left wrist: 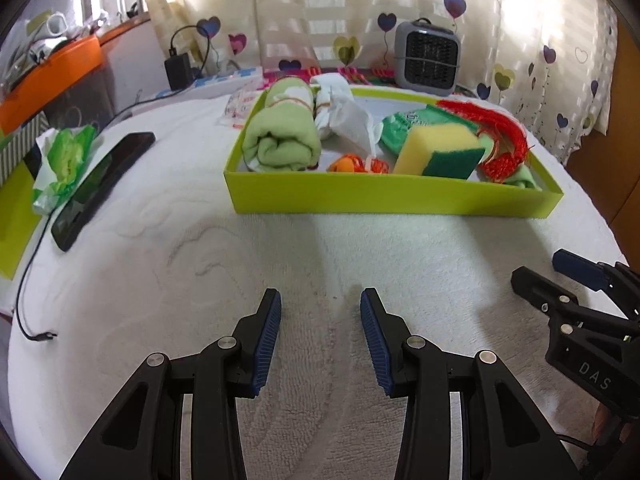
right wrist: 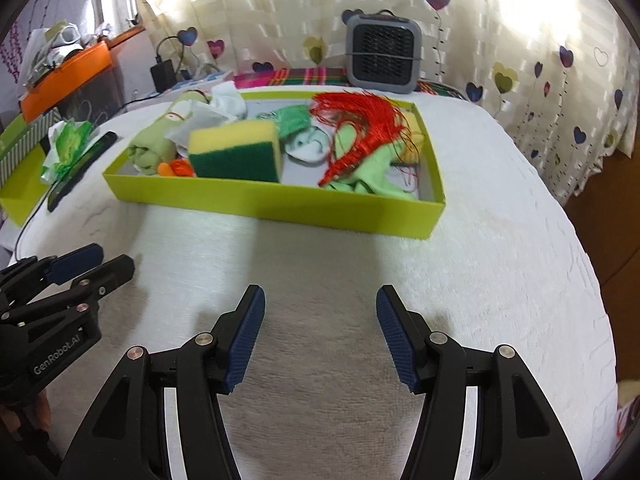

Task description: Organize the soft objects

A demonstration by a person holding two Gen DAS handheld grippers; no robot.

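Left gripper (left wrist: 320, 300) hangs over the white cover (left wrist: 320, 248), jaws parted, nothing between them; right gripper (right wrist: 320, 296) beside it, gaping too, empty. Whatever lies under the box's heap is hidden. Lime box (left wrist: 392, 196) sits ahead, holding a rolled green towel (left wrist: 280, 136) lying front to back, a yellow-green sponge (left wrist: 440, 152) tilted on edge, red strands (left wrist: 500, 136), crumpled white cloth (left wrist: 344, 116).

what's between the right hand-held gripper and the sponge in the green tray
Only the lime-green tray's near wall. The yellow-and-green sponge stands just behind it, so the right hand-held gripper, open and empty over bare white bedspread, would have to go over the wall. Nothing else blocks the way.
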